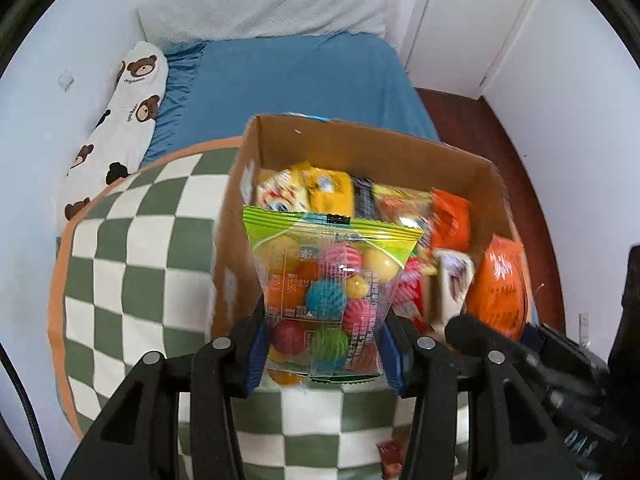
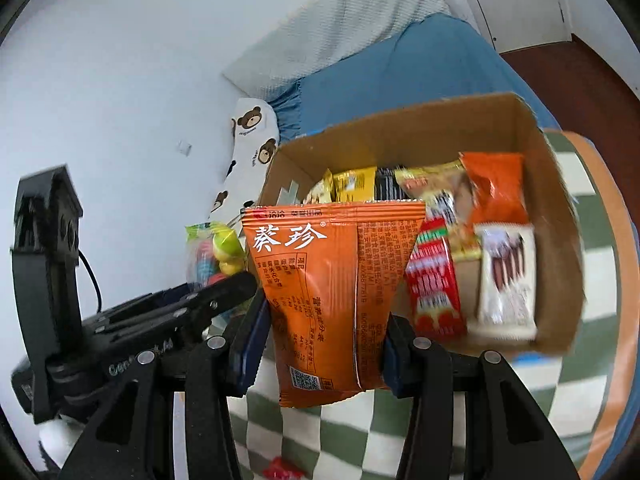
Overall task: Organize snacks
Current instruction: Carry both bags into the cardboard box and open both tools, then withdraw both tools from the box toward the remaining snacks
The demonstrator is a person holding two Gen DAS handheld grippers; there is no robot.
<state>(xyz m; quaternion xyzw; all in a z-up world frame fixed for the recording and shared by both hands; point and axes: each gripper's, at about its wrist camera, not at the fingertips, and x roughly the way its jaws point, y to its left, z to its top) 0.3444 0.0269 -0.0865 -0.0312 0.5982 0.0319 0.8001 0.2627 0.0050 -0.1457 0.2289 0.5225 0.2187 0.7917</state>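
My left gripper (image 1: pixel 322 344) is shut on a clear bag of coloured candy balls (image 1: pixel 324 288) with a green top, held just before the near wall of an open cardboard box (image 1: pixel 360 136). My right gripper (image 2: pixel 326 340) is shut on an orange snack packet (image 2: pixel 332 280) with white Chinese lettering, held at the box's (image 2: pixel 400 128) near left corner. The box holds several snack packets, yellow, orange, red and white. The candy bag (image 2: pixel 216 248) and the left gripper show at the left of the right wrist view. The orange packet (image 1: pixel 496 292) shows at the right of the left wrist view.
The box stands on a green and white checkered cushion (image 1: pixel 132 248) on a bed with a blue sheet (image 1: pixel 296 76). A bear-print pillow (image 1: pixel 124 120) lies along the white wall. A small red wrapper (image 2: pixel 282 470) lies on the cushion below. Dark wood floor (image 1: pixel 516 168) lies right.
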